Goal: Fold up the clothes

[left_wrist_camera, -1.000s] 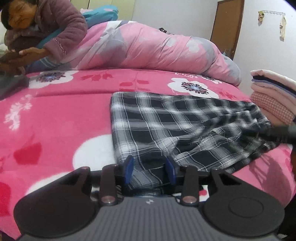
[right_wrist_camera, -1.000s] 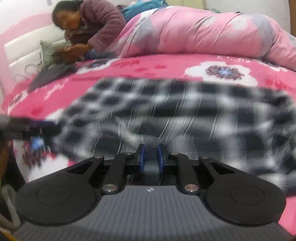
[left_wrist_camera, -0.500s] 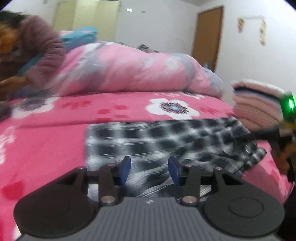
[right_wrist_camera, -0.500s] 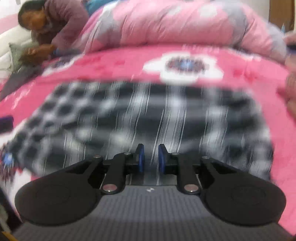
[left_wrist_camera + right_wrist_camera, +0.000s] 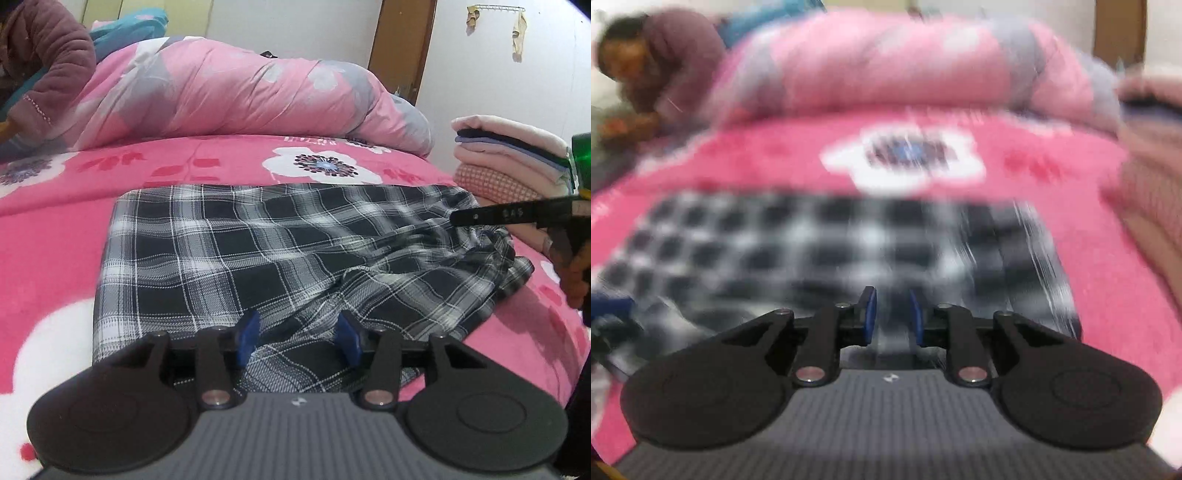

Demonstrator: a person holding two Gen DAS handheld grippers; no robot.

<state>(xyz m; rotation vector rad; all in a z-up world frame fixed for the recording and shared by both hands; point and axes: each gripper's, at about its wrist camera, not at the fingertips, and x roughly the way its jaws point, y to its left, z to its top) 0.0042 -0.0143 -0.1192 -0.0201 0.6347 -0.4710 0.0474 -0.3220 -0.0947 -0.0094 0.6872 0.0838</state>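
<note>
Garment under inspection is a black-and-white plaid garment (image 5: 280, 254), spread on the pink flowered bed (image 5: 55, 229) directly ahead of both tools. Left tool (image 5: 298, 338) stands with its blue pads apart and nothing between them, poised over the near hem; cloth lies beneath the gap, not clamped. Right tool (image 5: 892, 317) has its pads narrowly parted, and blurred fabric shows through the gap; whether any cloth is caught there cannot be told, though none appears held. In the left view the right tool's finger reaches in from the right over the bunched, rumpled end of the garment, near a stack of folded clothes (image 5: 509, 158) beyond it. Judgement: one fold is laid, the left edge is straight and flat, and the step in hand is the reset between folds. The next move calls for smoothing or gathering the crumpled right end, then pinching two points on one edge to carry it across. Risk noted: the loose right portion hangs close to the bed edge and may drag. Compared with a second ago, the left tool has let go of the hem it was then closed on and has opened wide; the right tool, then shut, has parted slightly and swung rightward along the garment, with heavy motion blur in its view.
</note>
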